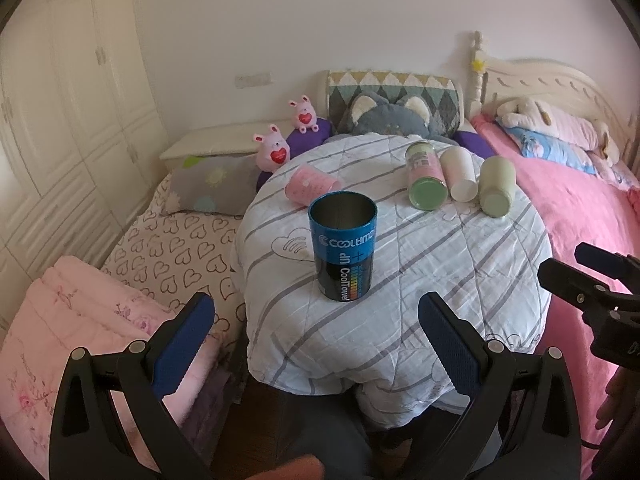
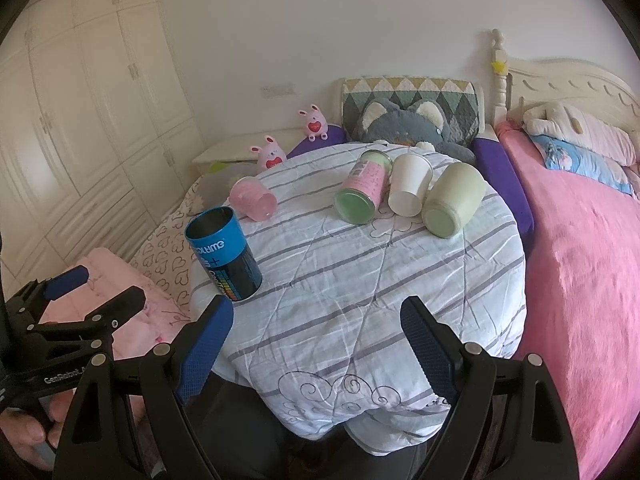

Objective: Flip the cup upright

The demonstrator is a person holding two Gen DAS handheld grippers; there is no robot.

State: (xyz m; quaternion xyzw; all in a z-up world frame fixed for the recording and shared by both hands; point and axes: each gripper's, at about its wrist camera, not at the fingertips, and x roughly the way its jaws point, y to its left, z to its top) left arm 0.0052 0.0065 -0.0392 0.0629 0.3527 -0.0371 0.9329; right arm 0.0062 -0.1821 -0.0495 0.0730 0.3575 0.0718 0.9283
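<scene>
Blue cup (image 1: pixel 343 246) stands upright on the striped quilt (image 1: pixel 400 280), mouth up, both grippers apart and holding nothing.

The blue cup is a tall metal cylinder, bright blue around the top and black lower down, with white lettering and a rainbow strip printed upside down; its long axis is vertical and its bare grey inside shows nothing in it. It sits near the quilt's front-left part, just ahead of the left gripper (image 1: pixel 316 320), whose blue-padded fingers are spread wide. The right gripper (image 2: pixel 316 326) is likewise spread, over the quilt's near edge. Behind lie four more on their sides: a pink cup (image 1: pixel 313 187) close behind the blue one, then a green-lidded jar (image 1: pixel 425 176), a white cup (image 1: pixel 460 179) and a pale green cup (image 1: pixel 496 186) side by side, bases or lids toward the cameras. What they hold cannot be told.
</scene>
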